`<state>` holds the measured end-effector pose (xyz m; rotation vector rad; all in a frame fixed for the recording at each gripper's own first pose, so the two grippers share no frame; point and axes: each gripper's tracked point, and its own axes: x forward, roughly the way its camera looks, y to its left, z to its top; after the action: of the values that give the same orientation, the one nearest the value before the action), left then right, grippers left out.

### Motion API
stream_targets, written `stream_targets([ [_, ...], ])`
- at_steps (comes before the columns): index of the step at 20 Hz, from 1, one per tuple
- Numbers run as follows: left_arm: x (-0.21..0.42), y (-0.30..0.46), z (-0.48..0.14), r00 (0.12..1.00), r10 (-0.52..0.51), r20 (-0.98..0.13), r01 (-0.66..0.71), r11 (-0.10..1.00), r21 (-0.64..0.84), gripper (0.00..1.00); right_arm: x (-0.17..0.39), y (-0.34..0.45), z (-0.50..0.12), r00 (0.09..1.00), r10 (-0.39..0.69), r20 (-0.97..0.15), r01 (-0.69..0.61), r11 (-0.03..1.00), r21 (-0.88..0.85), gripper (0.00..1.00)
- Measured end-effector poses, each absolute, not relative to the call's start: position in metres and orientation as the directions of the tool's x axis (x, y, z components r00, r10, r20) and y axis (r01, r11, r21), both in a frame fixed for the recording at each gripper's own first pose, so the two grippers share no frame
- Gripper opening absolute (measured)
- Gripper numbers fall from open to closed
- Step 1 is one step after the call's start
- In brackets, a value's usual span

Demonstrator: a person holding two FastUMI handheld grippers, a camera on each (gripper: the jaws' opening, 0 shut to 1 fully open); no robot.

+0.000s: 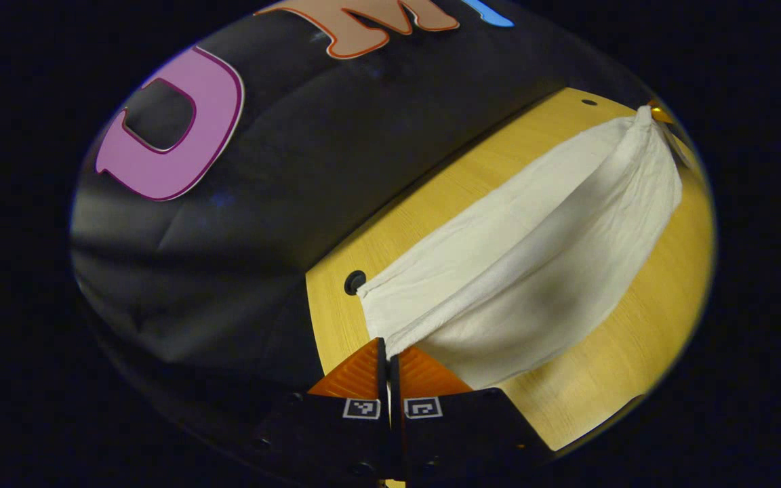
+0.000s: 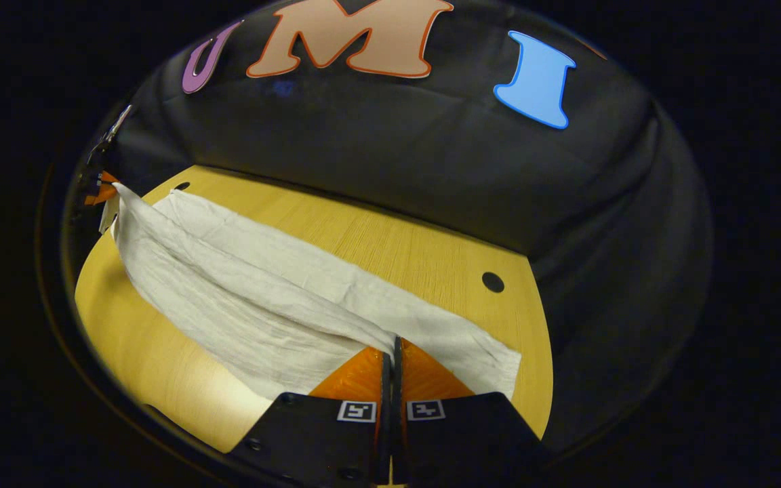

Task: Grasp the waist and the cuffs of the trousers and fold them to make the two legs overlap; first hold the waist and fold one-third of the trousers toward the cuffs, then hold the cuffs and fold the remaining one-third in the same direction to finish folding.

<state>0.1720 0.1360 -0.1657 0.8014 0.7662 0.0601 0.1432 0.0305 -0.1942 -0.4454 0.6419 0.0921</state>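
Note:
White trousers (image 1: 526, 257) hang stretched above the wooden table (image 1: 648, 318), held at both ends. In the left gripper view my left gripper (image 1: 388, 354) is shut on one end of the cloth, and the far end rises to the other gripper (image 1: 658, 112) at the top right. In the right gripper view my right gripper (image 2: 394, 352) is shut on its end of the trousers (image 2: 248, 298), which sag in a fold toward the left gripper (image 2: 102, 190) at the far left. One edge of the cloth still lies on the table (image 2: 397, 257).
The table has small dark holes (image 1: 354, 282) (image 2: 492, 281) near its corners. The booth's black cloth wall (image 2: 397, 156) stands close behind the table's far edge.

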Motion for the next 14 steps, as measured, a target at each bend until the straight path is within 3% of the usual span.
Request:
stream_targets([
  [1,0.237,0.112,-0.178,0.742,0.333,-0.582,0.194,0.724,0.662,0.00,0.157,0.032,-0.192,0.809,-0.056,-0.585,-0.214,0.899,-0.382,0.02],
  [4,0.278,0.115,-0.181,0.753,0.351,-0.557,0.112,0.765,0.634,0.00,0.194,0.034,-0.206,0.813,-0.066,-0.579,-0.193,0.907,-0.375,0.02],
  [14,0.338,0.123,-0.277,0.737,0.364,-0.569,0.050,0.811,0.583,0.00,0.253,0.033,-0.302,0.748,-0.041,-0.663,-0.178,0.949,-0.260,0.02],
])
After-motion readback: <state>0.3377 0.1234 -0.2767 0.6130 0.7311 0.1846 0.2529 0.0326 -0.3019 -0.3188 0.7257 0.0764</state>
